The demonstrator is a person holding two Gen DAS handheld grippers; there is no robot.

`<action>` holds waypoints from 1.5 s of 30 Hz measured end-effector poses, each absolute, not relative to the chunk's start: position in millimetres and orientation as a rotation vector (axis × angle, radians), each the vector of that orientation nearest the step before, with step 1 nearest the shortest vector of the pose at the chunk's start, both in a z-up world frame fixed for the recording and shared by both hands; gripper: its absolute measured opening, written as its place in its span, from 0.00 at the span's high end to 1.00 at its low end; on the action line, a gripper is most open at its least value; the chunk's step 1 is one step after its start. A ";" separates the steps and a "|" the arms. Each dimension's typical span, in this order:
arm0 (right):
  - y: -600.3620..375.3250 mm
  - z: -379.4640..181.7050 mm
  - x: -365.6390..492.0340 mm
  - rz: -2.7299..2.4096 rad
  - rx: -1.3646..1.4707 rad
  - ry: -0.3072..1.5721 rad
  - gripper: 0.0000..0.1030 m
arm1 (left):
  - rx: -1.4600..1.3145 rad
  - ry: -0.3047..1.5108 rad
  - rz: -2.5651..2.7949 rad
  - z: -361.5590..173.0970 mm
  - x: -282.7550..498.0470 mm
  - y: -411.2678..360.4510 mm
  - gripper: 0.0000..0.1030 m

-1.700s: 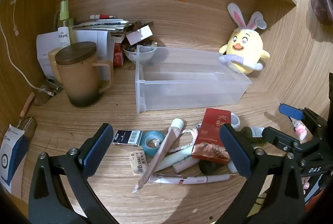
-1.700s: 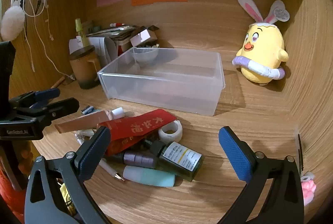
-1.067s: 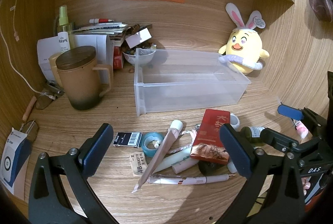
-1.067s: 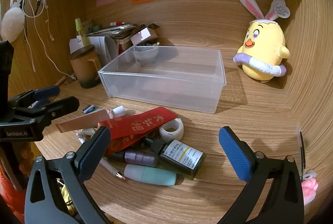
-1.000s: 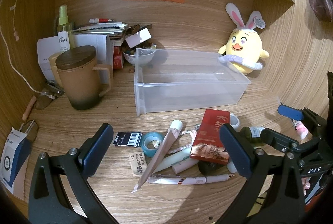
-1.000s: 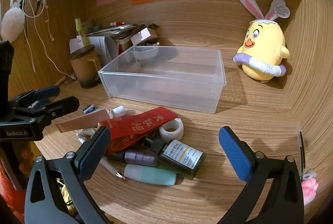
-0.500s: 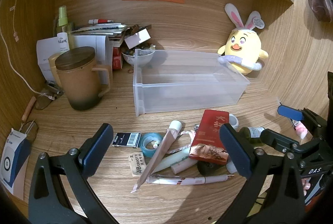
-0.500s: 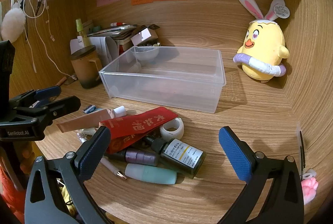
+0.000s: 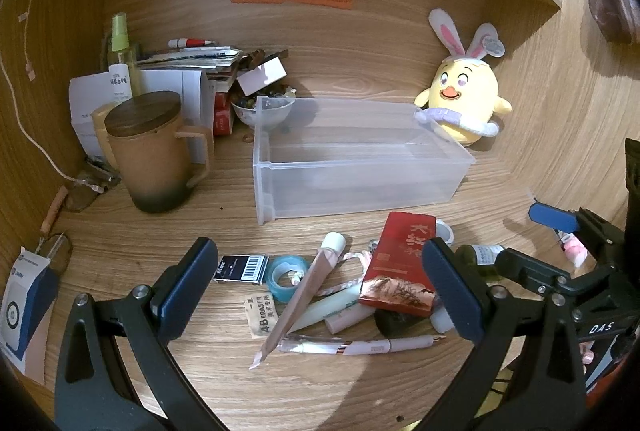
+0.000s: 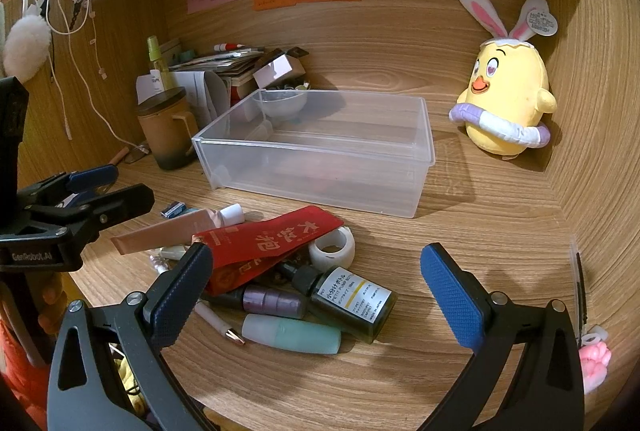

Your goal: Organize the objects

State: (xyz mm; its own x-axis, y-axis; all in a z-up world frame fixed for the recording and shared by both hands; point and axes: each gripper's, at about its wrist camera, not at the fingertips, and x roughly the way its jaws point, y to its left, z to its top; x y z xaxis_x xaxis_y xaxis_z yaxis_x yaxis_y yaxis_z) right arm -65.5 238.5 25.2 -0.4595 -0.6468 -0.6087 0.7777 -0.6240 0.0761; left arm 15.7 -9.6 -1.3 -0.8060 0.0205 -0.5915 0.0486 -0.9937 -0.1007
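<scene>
A clear plastic bin stands empty on the wooden desk. In front of it lies a heap of small items: a red packet, a pink tube, a blue tape roll, a white tape roll, a dark green bottle, a mint tube, a purple lipstick, a pen and an eraser. My left gripper hangs open above the heap's left half. Above the right half my right gripper is open too. Neither holds anything.
A brown lidded mug stands left of the bin, with stacked papers, a spray bottle and a small glass bowl behind. A yellow plush chick sits at the back right. Wooden walls enclose the desk on three sides.
Both views have shifted only slightly; the grippers stay open over the heap and nothing on the desk has moved.
</scene>
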 end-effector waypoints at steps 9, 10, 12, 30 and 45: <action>237.9 24.7 -64.0 -2.122 0.769 0.269 0.00 | 0.956 0.177 -2.967 -0.6 17.3 -10.9 0.00; 238.0 24.8 -64.0 -2.123 0.769 0.269 0.00 | 0.955 0.174 -2.964 -1.4 17.2 -10.8 0.00; 238.6 24.8 -63.9 -2.125 0.767 0.271 0.00 | 0.975 0.175 -2.964 -3.7 16.1 -11.1 0.00; 260.7 -15.1 -96.4 -2.143 0.950 0.216 0.00 | 1.068 0.228 -2.851 -32.9 24.3 -56.7 0.13; 253.3 -29.4 -112.6 -2.090 1.029 0.110 0.21 | 1.318 0.435 -2.751 -73.8 -25.7 -95.2 0.23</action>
